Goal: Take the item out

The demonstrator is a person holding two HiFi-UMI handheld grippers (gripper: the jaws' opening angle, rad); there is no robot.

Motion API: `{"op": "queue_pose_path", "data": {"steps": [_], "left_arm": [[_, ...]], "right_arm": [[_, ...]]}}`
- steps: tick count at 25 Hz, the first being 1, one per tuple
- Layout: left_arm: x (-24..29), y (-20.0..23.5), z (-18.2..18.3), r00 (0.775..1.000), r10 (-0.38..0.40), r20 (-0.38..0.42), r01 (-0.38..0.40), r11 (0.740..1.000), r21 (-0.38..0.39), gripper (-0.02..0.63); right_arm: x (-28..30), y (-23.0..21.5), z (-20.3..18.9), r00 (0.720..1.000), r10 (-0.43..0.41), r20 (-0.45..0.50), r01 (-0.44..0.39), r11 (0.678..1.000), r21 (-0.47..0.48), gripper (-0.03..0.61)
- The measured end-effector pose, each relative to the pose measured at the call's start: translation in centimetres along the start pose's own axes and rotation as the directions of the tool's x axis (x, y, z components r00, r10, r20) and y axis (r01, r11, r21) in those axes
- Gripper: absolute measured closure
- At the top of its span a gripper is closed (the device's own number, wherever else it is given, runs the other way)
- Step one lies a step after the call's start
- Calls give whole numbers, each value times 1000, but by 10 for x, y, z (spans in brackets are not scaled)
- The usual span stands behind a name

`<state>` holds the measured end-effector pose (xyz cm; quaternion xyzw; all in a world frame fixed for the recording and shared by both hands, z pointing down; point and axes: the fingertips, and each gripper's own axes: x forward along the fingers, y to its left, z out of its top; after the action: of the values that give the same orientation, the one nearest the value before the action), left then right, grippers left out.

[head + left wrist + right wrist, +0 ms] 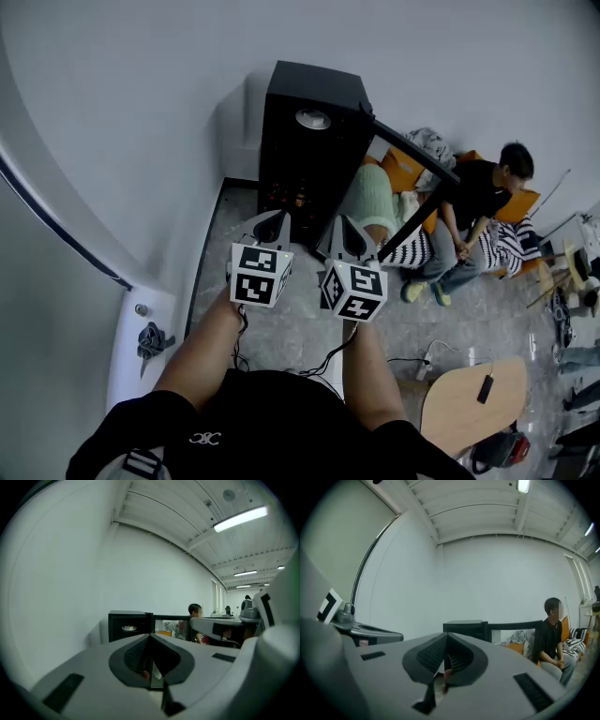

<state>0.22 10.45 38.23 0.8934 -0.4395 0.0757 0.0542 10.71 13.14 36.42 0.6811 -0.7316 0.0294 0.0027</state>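
Observation:
A black cabinet stands against the white wall with its door swung open to the right. A round silver disc lies on its top. What is inside is too dark to make out. Both grippers are held side by side in front of it, short of the opening. My left gripper is shut with nothing between its tips. My right gripper is also shut and empty. The cabinet shows straight ahead of the left jaws, and the cabinet also lies ahead of the right jaws.
A person sits on an orange sofa right of the open door. A wooden table stands at lower right. A power strip and cables lie on the floor. A white ledge runs along the left.

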Motion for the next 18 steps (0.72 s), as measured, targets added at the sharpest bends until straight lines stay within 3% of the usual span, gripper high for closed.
{"op": "queue_pose_path", "data": {"steps": [18], "left_arm": [[-5,19,-11,1000,-2,-17,1,1000,-12,615]], "right_arm": [[9,15,-11,1000,-27,-13,27,999,26,575]]}}
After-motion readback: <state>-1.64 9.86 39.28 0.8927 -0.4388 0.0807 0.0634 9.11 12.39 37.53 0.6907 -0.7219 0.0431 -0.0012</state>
